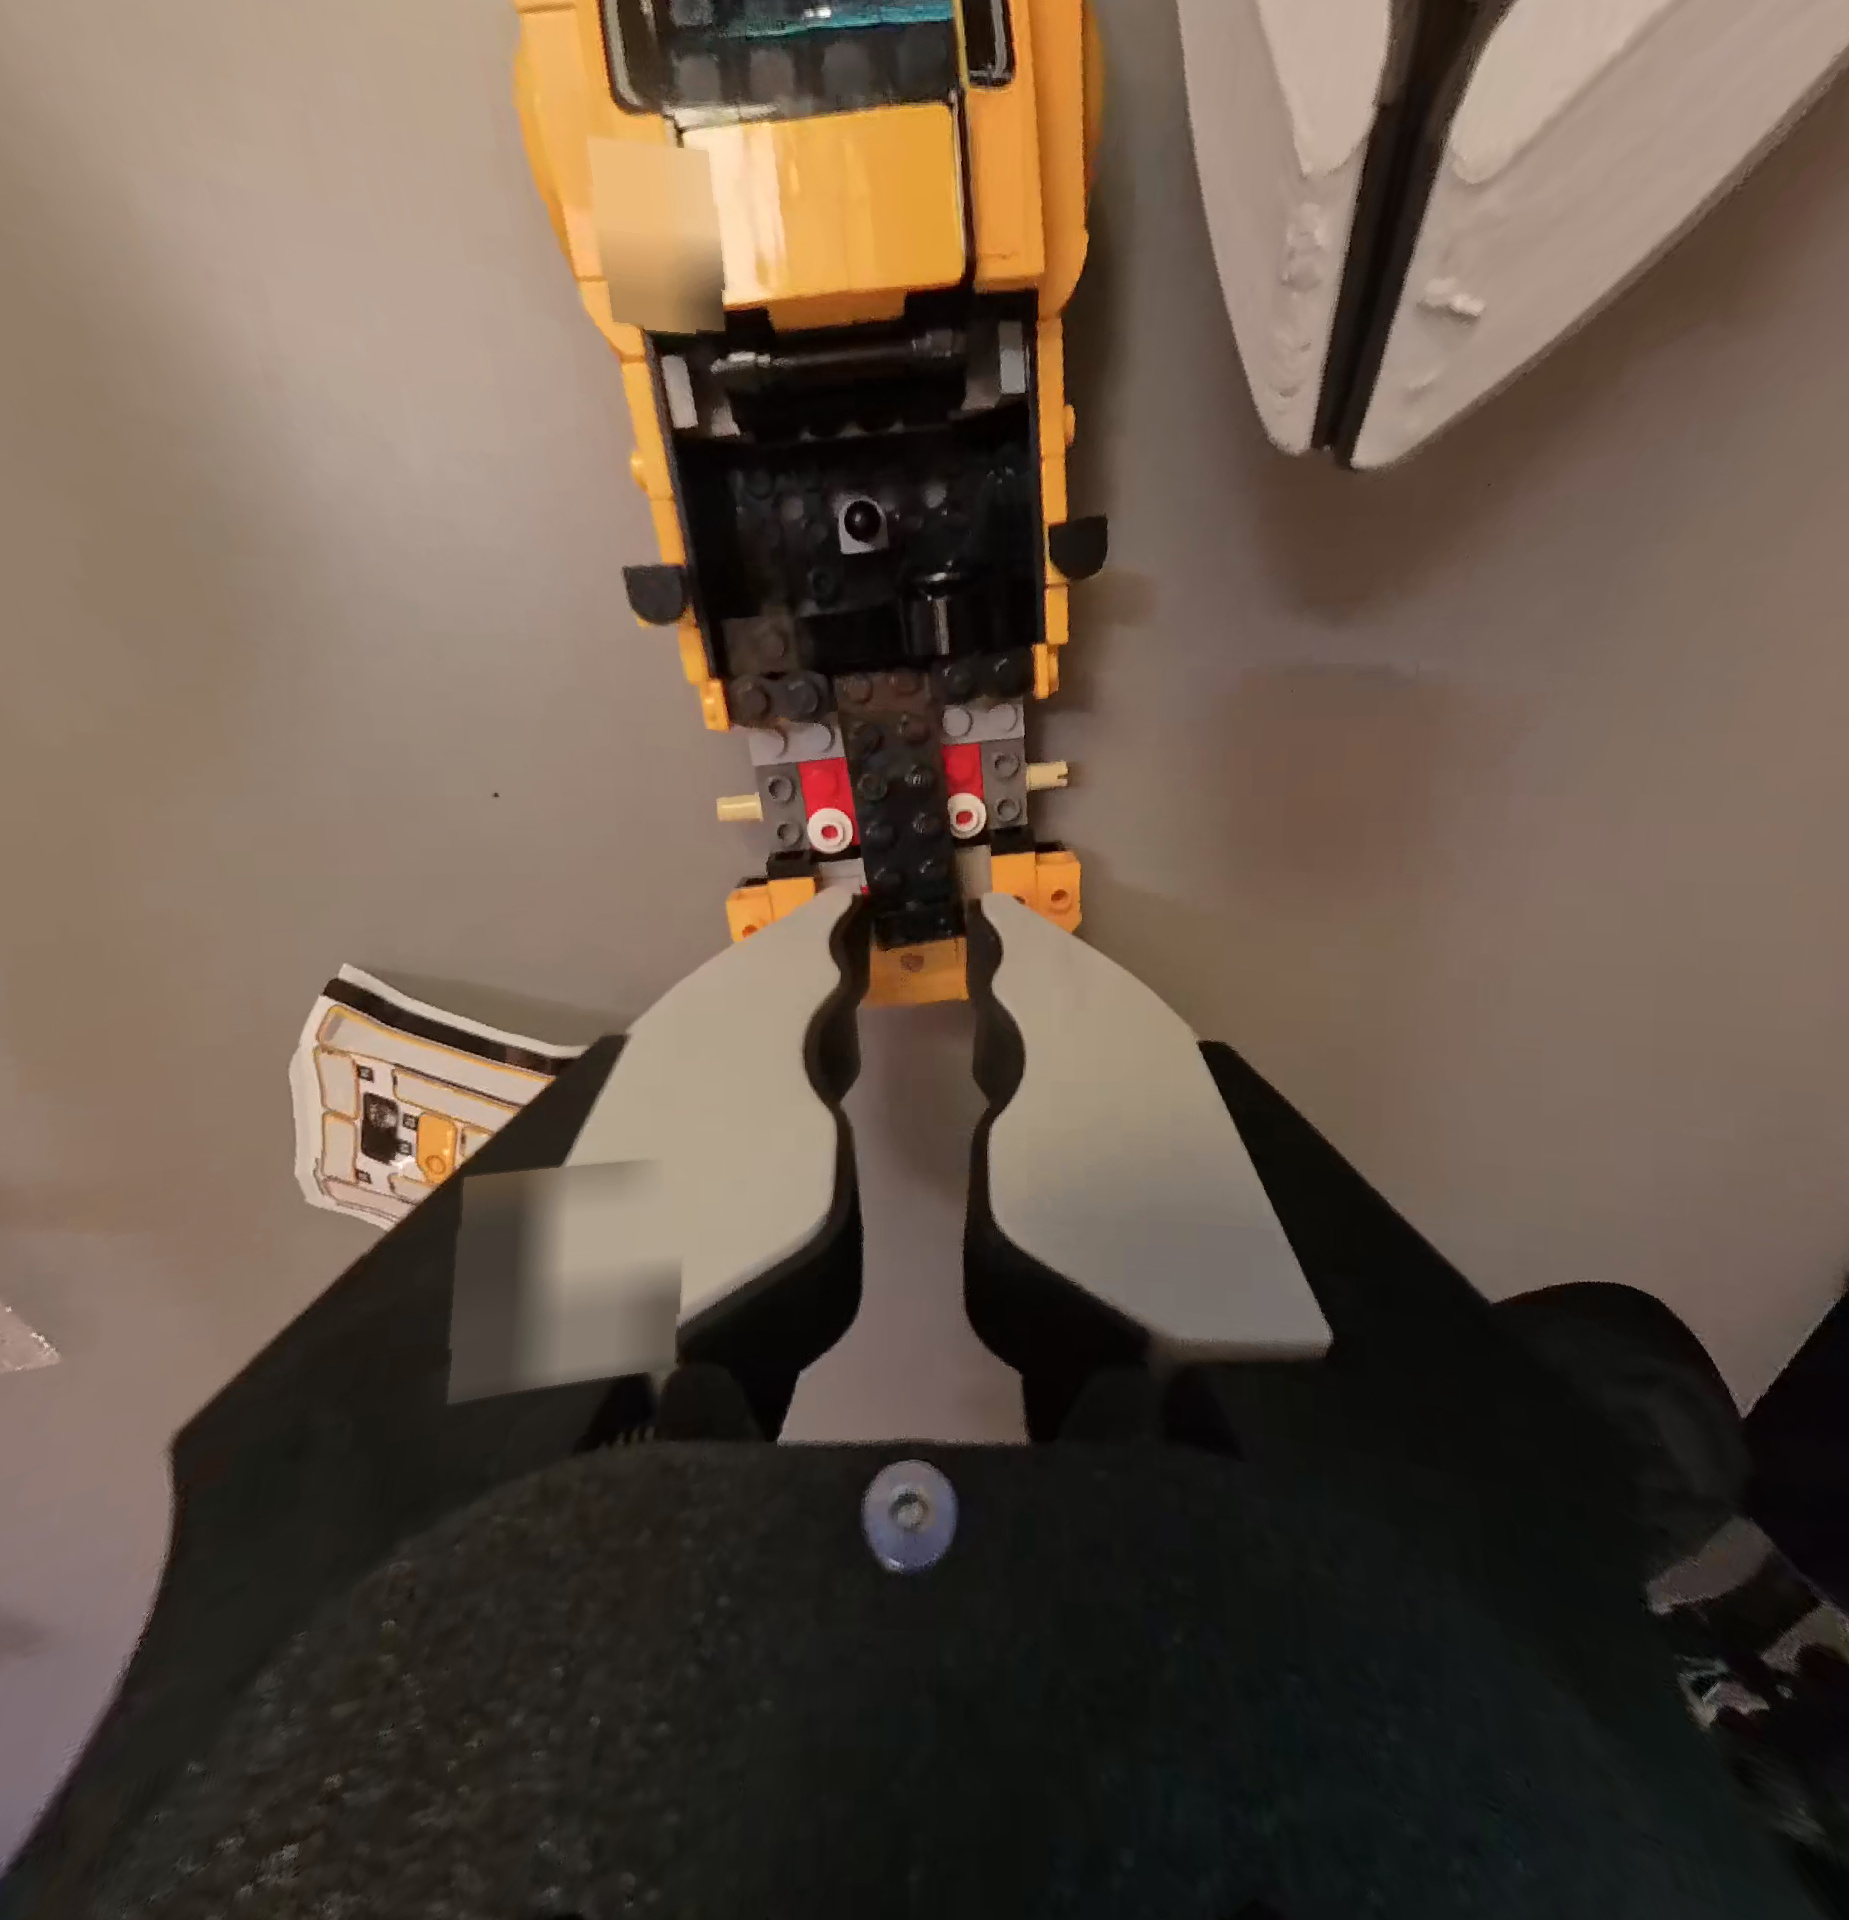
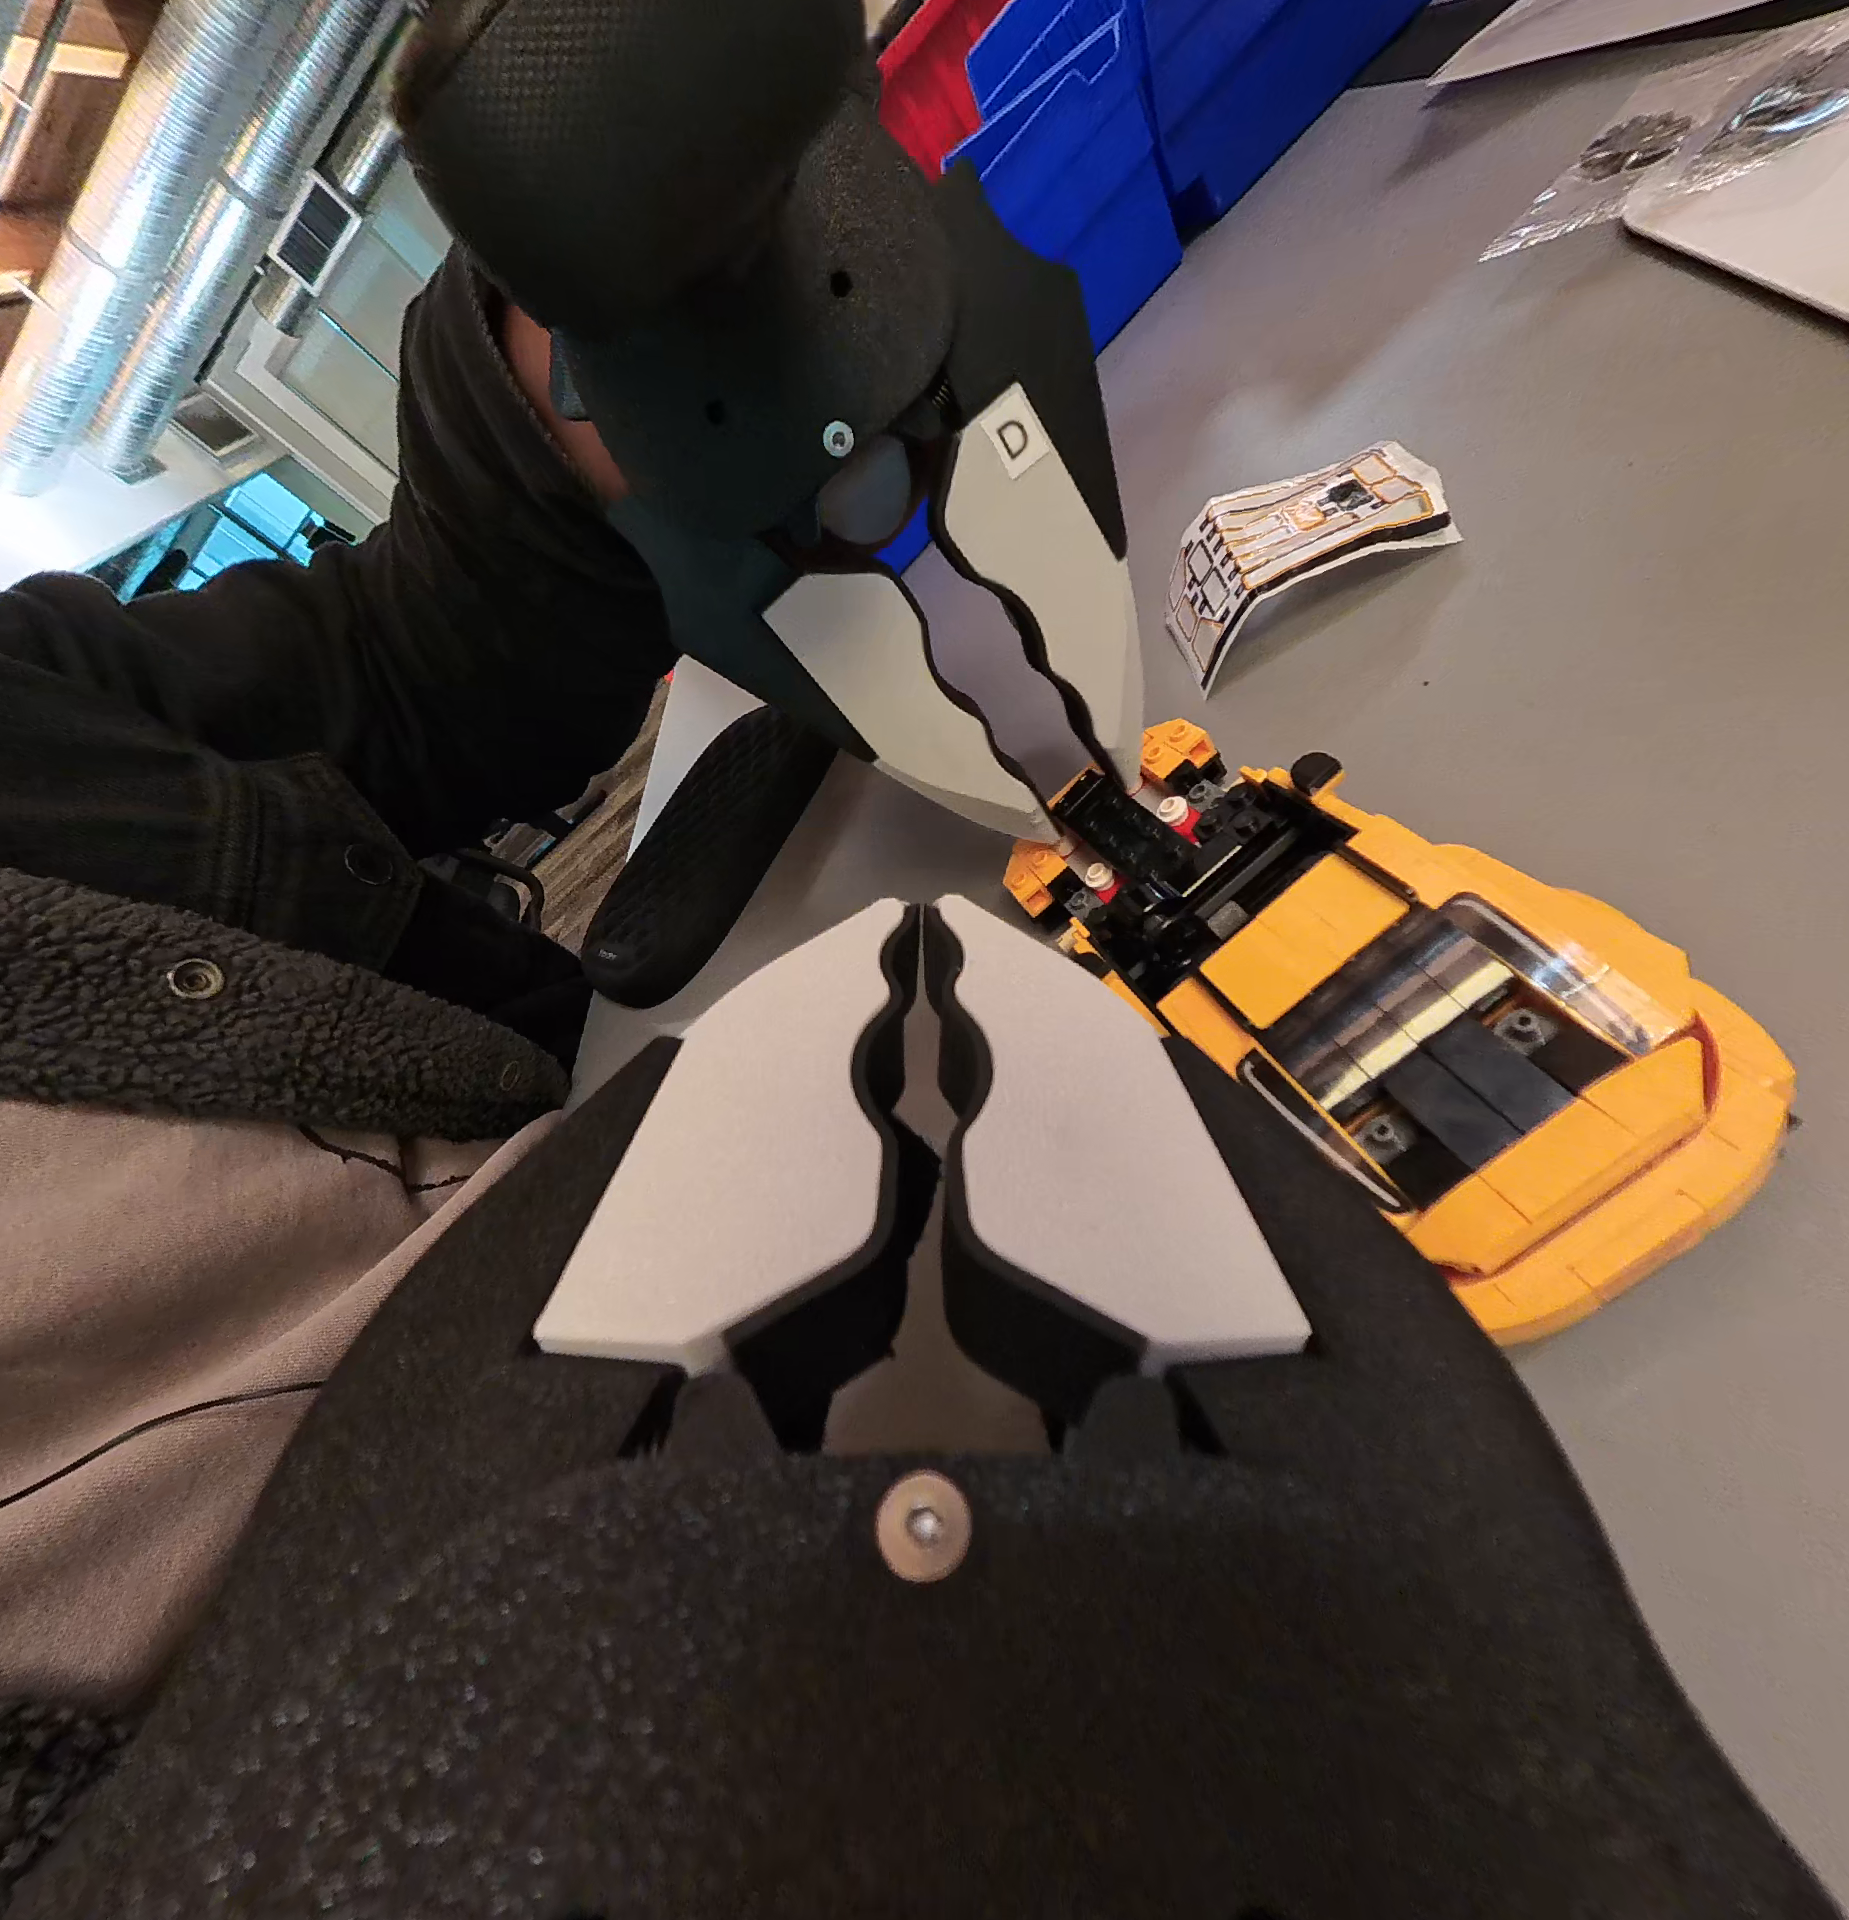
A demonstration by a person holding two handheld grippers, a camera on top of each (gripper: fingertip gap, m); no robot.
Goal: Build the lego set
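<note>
While the yellow lego car [image 1: 837, 416] lay on the grey surface [image 1: 276, 623], the left gripper [image 1: 915, 914] held its fingers narrowly apart around the black plate [image 1: 904, 821] at the car's unfinished end. Right gripper [image 2: 922, 914] hung beside, fingers closed, empty. Sticker sheet [image 2: 1304, 551] lay nearby.

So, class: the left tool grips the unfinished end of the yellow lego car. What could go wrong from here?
1. The left tool pinches only the narrow black plate; squeezing or twisting might pop it off the yellow car.
2. The car rests freely on the grey table, and the shut right tool is not steadying it, so a push could slide it.
</note>
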